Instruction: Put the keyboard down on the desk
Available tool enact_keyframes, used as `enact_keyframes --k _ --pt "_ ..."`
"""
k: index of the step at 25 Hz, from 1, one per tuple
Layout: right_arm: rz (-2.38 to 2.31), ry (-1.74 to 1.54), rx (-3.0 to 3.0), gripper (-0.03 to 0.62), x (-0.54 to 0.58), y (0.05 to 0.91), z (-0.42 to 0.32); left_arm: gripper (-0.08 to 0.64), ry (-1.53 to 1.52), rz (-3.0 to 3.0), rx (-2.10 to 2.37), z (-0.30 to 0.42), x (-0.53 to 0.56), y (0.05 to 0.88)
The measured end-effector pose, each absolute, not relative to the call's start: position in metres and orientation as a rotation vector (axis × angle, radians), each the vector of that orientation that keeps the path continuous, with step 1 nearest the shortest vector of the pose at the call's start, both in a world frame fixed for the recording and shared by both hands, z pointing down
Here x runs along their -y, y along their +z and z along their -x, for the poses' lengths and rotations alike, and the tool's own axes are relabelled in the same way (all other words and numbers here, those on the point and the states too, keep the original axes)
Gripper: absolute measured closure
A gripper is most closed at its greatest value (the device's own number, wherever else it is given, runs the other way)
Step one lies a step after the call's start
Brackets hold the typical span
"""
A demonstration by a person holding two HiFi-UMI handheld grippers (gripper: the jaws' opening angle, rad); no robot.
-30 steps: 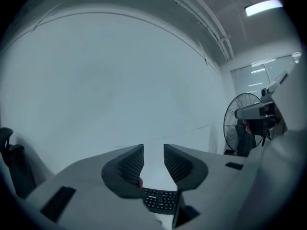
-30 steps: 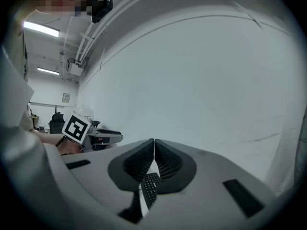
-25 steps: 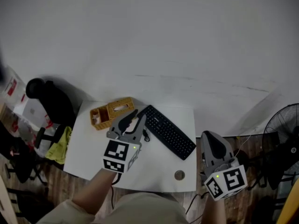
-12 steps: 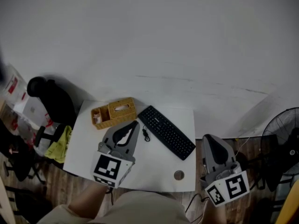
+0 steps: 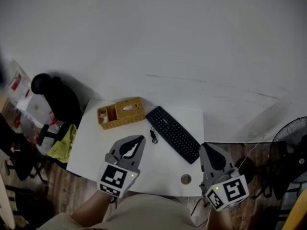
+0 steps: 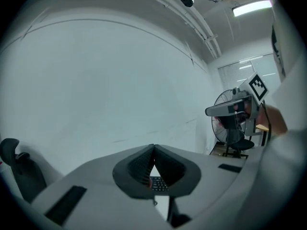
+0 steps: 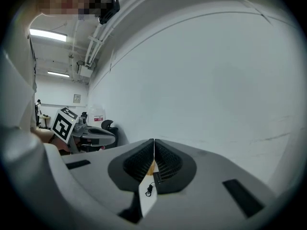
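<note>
While both grippers hang over the near part of the desk (image 5: 91,152), the keyboard (image 5: 173,134) lies flat on the white top, free of either tool. It sits at a slant in the middle of the head view, running from beside the basket (image 5: 121,113) down toward the lower right. The left gripper (image 5: 139,139) is at lower centre-left of that frame. Its own view shows its two fingers pressed together with nothing between them, and a bit of the keyboard's keys appears below the closed tips. A small black cord (image 5: 153,137) lies on the desk between this gripper's tip and the keyboard's left end. The right gripper (image 5: 207,148) is at the lower right, by the desk's near right corner and just below the keyboard's lower end. Its fingers are likewise closed against each other on nothing. A small round disc (image 5: 186,179) rests on the desk between the two tools. A black chair (image 5: 57,99) and a yellow-green cloth (image 5: 62,145) stand at the left edge, and a fan (image 5: 290,143) at the far right.
</note>
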State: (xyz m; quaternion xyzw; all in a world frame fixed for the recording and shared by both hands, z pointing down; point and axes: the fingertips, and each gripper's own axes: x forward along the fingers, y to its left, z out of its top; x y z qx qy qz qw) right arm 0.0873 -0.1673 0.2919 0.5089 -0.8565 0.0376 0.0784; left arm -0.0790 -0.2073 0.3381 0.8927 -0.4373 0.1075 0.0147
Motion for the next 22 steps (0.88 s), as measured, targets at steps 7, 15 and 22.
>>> enact_keyframes --k 7,15,22 --pt "-1.486 0.217 2.496 0.568 0.17 0.328 -0.086 0.538 0.387 -2.744 1.329 0.077 0.198 0.362" --pt "-1.494 0.274 2.463 0.568 0.177 0.342 -0.095 0.538 0.405 -2.743 1.328 0.076 0.205 0.361" --pt "-1.482 0.286 2.463 0.568 0.182 0.345 -0.096 0.538 0.411 -2.738 1.352 0.081 0.211 0.359"
